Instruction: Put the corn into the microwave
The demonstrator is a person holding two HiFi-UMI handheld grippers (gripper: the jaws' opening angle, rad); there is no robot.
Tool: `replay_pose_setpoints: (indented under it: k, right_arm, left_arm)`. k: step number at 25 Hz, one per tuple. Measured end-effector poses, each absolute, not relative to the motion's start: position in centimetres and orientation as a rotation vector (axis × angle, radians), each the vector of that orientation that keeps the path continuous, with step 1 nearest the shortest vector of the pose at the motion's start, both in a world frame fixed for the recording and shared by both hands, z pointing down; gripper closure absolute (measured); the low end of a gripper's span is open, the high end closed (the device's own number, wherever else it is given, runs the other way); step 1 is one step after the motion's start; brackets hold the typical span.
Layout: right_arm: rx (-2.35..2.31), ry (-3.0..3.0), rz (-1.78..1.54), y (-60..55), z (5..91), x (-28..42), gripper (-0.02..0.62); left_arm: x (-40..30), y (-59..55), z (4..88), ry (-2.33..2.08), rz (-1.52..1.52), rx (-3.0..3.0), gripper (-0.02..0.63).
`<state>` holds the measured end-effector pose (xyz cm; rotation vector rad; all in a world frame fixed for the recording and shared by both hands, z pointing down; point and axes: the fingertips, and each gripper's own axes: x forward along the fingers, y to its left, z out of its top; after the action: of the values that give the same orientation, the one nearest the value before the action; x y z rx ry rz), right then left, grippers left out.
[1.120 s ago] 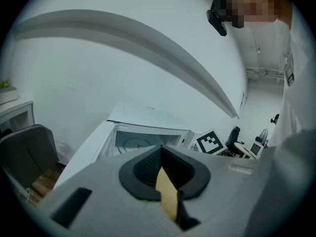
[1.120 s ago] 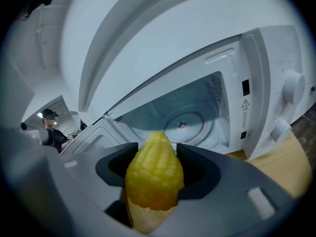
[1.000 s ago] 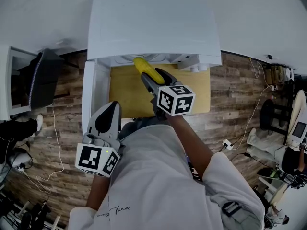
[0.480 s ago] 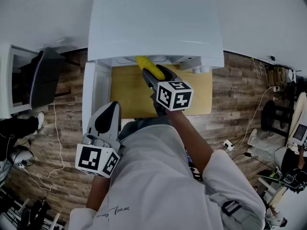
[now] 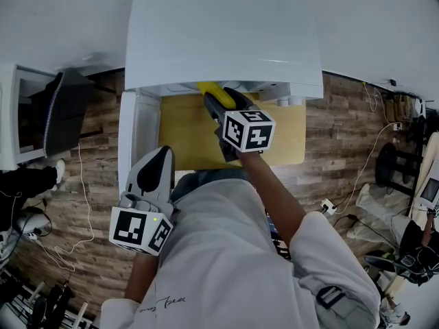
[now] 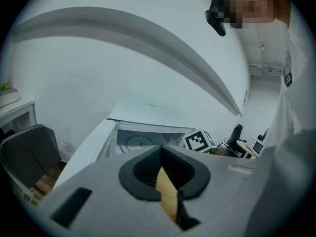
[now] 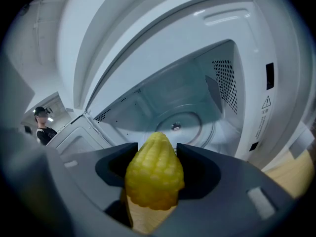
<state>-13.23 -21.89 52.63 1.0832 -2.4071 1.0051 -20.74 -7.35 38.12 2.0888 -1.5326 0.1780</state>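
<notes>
Right gripper (image 5: 218, 103) is clamped on yellow corn (image 5: 212, 93), cob tip at mouth of open white microwave (image 5: 226, 40). Left gripper (image 5: 153, 173) is held low, jaws together, empty. Microwave is set on tan wooden table (image 5: 182, 136). Wood-plank floor (image 5: 343, 136) is strewn with cables (image 5: 82, 211); white wall (image 5: 55, 12) is seen behind.

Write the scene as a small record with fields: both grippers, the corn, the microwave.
right gripper: fingers shut on the corn
left gripper: fingers shut, nothing between them, held back near the person's body
corn: yellow, tip pointing into the cavity at the opening, not set down
microwave: white, door swung open on the left
turntable: nothing on the part that shows
table: wooden, in front of the microwave
</notes>
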Motion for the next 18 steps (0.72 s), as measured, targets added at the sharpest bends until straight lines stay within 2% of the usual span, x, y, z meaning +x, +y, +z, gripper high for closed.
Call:
replay_pose_setpoints:
  k: [18]
  right_arm:
    - [1.119,-2.403,0.919,-24.4,53.8,-14.5,0.336]
  left_arm:
    - [-20.6,-7.6,37.9,-1.521,0.186,2.089,0.617]
